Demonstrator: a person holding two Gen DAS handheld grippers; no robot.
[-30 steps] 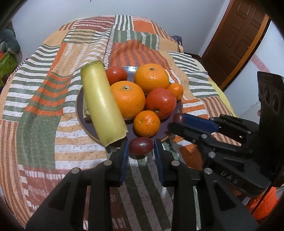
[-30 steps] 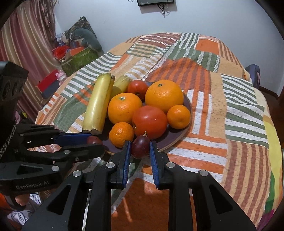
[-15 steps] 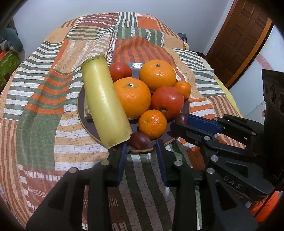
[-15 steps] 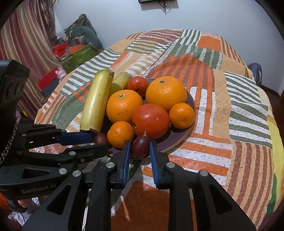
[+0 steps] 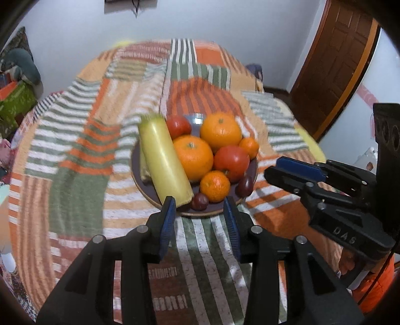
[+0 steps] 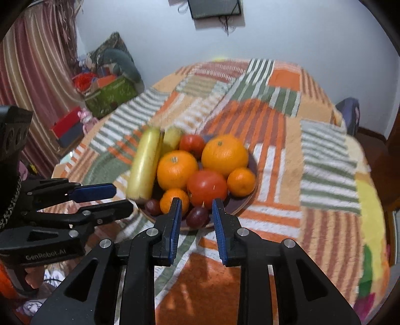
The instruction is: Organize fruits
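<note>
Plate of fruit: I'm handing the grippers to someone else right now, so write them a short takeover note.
Left gripper: open, empty, at the plate's near rim.
Right gripper: open, empty, just before the near rim.
On the plate: banana, two big oranges, two small ones, two tomatoes, a grape by the left gripper, another grape by the right.
Done: both grapes lie on the plate.
Left: no loose fruit shows on the cloth; pull both grippers back and check.

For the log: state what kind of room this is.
Probably a bedroom at home: a bed under a patchwork bedspread, a wooden door, and a wall-mounted screen. The fruit plate sits on the bedspread.
</note>
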